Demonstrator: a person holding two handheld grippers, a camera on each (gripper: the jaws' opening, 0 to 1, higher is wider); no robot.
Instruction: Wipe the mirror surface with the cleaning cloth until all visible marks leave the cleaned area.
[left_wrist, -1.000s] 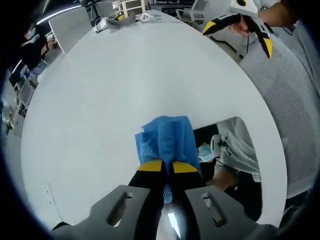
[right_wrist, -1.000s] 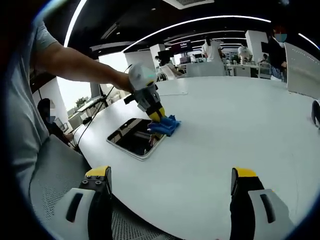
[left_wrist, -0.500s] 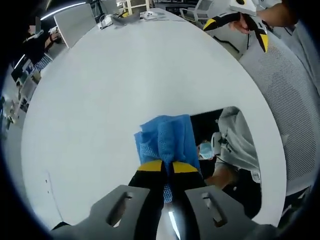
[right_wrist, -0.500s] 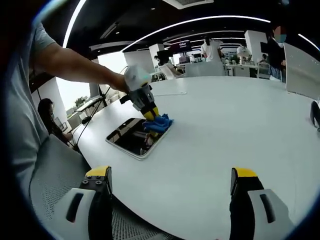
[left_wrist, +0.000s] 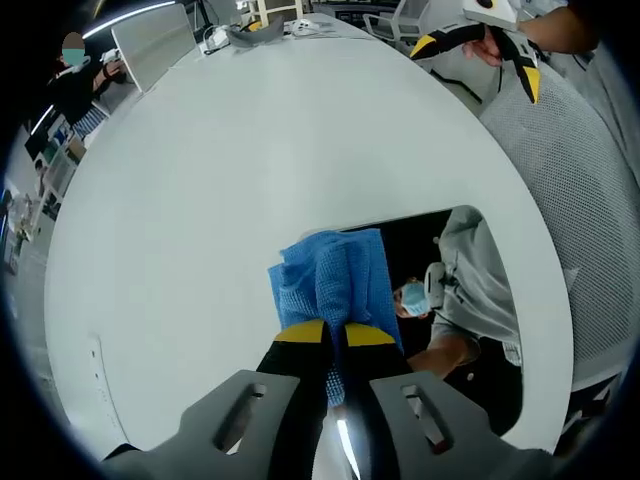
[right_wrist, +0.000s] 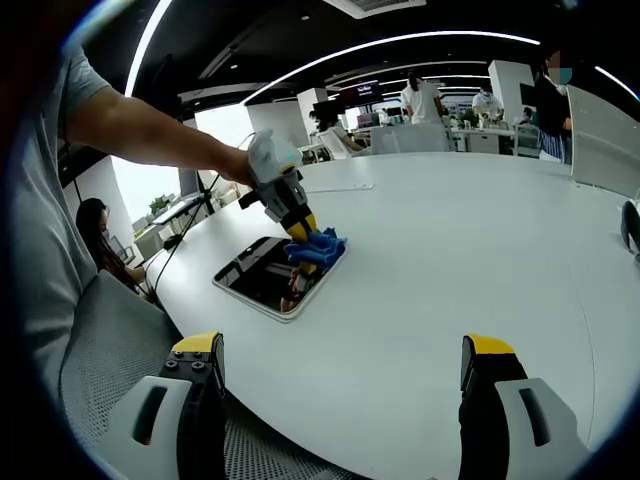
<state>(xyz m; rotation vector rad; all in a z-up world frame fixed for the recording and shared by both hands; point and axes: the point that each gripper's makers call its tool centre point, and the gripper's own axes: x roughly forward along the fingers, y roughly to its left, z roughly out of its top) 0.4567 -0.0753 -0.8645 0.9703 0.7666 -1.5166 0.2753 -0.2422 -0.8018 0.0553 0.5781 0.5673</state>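
In the left gripper view my left gripper is shut on a folded blue cleaning cloth, pressed onto the left part of a flat mirror that lies on the white table. The mirror reflects a person. In the right gripper view the same left gripper holds the blue cloth on the far end of the mirror. My right gripper hangs open over the table's near edge, well clear of the mirror, with nothing between its jaws. It also appears at the top right of the left gripper view as the right gripper.
The round white table stretches wide to the right of the mirror. A grey mesh chair stands by the table's edge near the mirror. Monitors and small items sit at the far side. People stand in the background.
The left gripper has slid the cloth from the table beside the mirror onto the mirror's end. The right gripper has stayed where it was.
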